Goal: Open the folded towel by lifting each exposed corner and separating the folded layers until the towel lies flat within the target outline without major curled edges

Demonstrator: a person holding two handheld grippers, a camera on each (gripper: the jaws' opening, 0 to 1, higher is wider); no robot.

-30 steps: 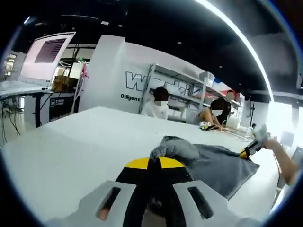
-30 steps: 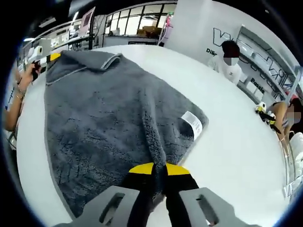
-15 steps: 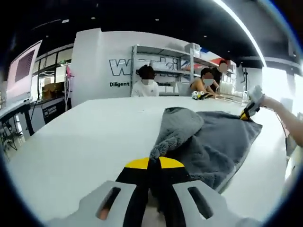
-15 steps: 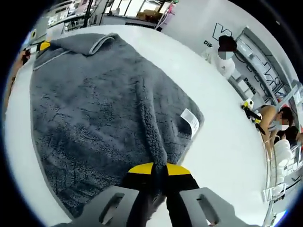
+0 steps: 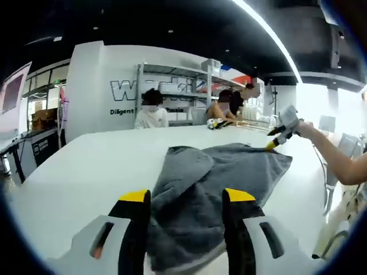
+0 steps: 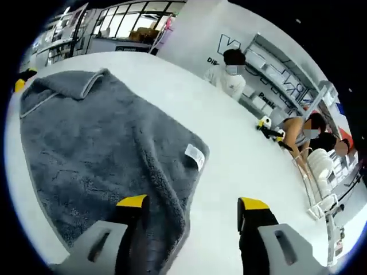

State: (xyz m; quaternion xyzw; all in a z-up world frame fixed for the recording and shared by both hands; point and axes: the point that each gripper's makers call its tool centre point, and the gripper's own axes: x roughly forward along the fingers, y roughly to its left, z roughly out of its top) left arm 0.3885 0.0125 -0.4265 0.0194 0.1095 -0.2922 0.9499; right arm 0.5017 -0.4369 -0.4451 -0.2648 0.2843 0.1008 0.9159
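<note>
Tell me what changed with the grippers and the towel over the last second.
Both grippers let go: the left gripper and right gripper, each clamped on a towel corner a second ago, now stand open. The grey towel has dropped onto the white table, a fold still bunched at the left corner. The white label is unchanged.

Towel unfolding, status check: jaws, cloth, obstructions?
Left gripper open, right gripper open. Towel spread on table, one ridge bunched. Nothing blocking.
</note>
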